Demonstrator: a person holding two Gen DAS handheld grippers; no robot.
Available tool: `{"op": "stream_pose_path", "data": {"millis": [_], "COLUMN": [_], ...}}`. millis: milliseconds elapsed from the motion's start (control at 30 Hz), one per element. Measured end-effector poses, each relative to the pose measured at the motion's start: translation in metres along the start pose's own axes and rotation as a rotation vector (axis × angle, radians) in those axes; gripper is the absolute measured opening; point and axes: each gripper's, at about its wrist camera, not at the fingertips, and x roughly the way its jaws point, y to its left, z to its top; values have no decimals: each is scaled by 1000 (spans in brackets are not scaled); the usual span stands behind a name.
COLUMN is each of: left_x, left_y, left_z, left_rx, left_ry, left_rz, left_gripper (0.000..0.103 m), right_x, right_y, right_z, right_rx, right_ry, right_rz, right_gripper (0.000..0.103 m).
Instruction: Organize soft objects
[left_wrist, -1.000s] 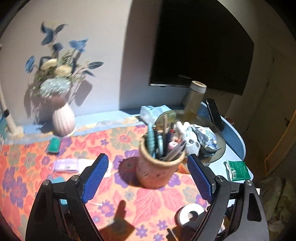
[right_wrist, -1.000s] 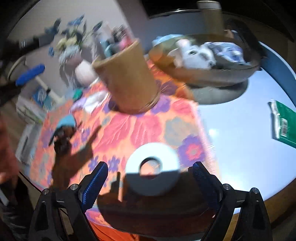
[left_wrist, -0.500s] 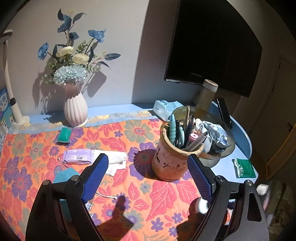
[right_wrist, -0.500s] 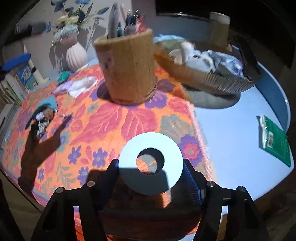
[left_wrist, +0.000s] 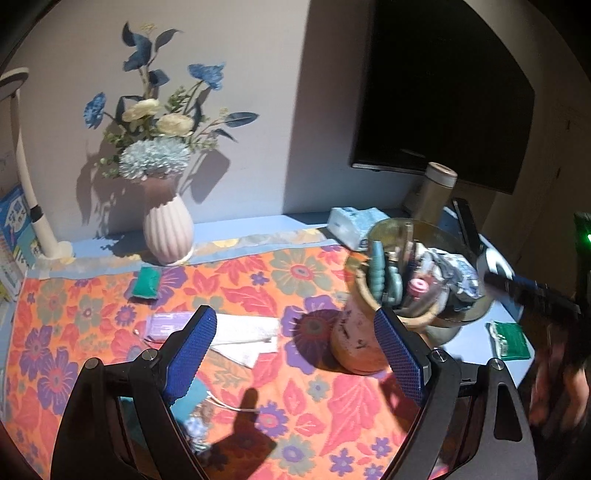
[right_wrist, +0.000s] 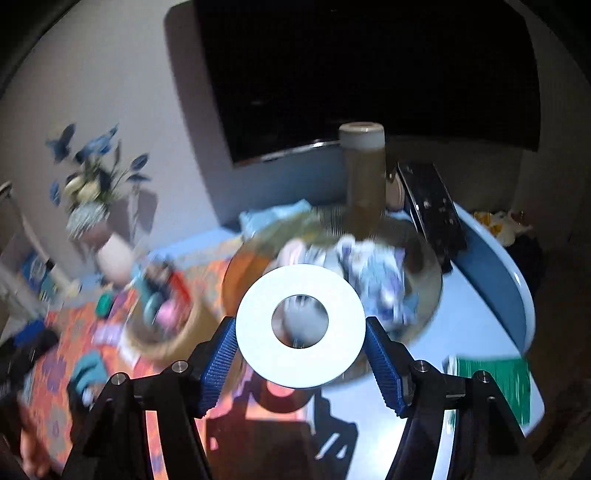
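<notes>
My right gripper holds a white roll with a hollow core between its blue pads, lifted over the near rim of the glass bowl. Its jaws are easing open slightly, but the pads still press the roll's sides. The bowl contains crumpled white and blue soft items. My left gripper hangs open above the floral cloth, nothing between its fingers. Beyond it lie a folded white cloth, a purple pack and a green sponge. The roll also shows at the left wrist view's right edge.
A wooden cup full of pens stands next to the bowl. A pink vase with flowers, a tissue pack and a flask line the back. A green packet lies near the table's right edge. A teal item sits front left.
My right gripper closed on the white roll, lifted it off the cloth and carried it up toward the glass bowl. The left gripper drifted back a little, still open.
</notes>
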Motion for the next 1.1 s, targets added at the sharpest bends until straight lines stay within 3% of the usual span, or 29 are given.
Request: {"op": "stream_pose_path", "data": {"millis": [100, 167, 267, 433, 733, 1100], "left_x": [1, -1, -7, -25, -62, -71], "left_y": [14, 25, 43, 76, 133, 185], "left_z": [1, 0, -2, -8, -28, -40], "left_rx": [-12, -19, -43, -96, -172, -237], "left_ry": [4, 2, -4, -23, -54, -61], "left_rz": [25, 50, 74, 117, 190, 214], "left_gripper": [86, 86, 86, 86, 86, 86], "right_x": [18, 19, 11, -6, -27, -25], "right_y": [-7, -16, -25, -12, 44, 170], "right_z": [17, 18, 11, -8, -45, -77], "right_rx": [25, 70, 128, 101, 5, -298], "right_ry": [-9, 0, -7, -2, 11, 74], "right_rz": [-41, -16, 17, 25, 122, 258], "right_gripper": [75, 75, 77, 77, 83, 83]}}
